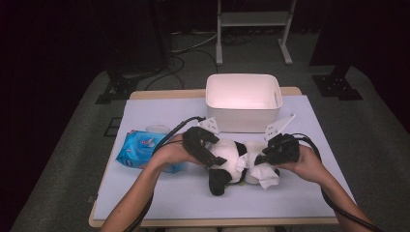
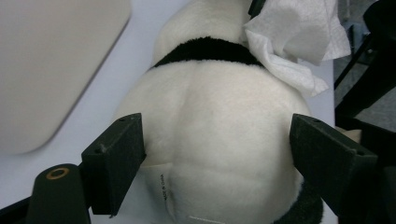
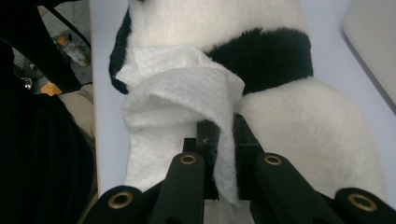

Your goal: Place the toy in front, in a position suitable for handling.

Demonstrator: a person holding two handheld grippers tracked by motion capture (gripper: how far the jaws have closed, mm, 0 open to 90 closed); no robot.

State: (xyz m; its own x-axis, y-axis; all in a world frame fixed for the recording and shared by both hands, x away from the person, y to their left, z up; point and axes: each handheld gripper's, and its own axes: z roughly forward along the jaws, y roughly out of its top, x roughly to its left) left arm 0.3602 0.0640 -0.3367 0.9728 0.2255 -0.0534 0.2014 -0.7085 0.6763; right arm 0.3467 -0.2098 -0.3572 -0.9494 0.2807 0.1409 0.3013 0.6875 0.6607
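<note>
A black-and-white panda plush (image 1: 227,153) lies on the pale mat near the front middle. My left gripper (image 1: 211,157) is at its left end. In the left gripper view the jaws stand wide on either side of the plush's white body (image 2: 215,126), and I see no pad denting the fur. My left gripper (image 2: 217,154) is open. My right gripper (image 1: 264,158) is at the plush's right end, shut on a white wipe (image 3: 177,93) that drapes over the black band of the plush (image 3: 280,56). The wipe (image 1: 267,177) hangs down onto the mat.
A white rectangular bin (image 1: 241,118) stands just behind the plush. A blue pack of wipes (image 1: 138,147) lies at the left, beside my left forearm. The pale mat (image 1: 193,198) covers the tabletop up to its front edge.
</note>
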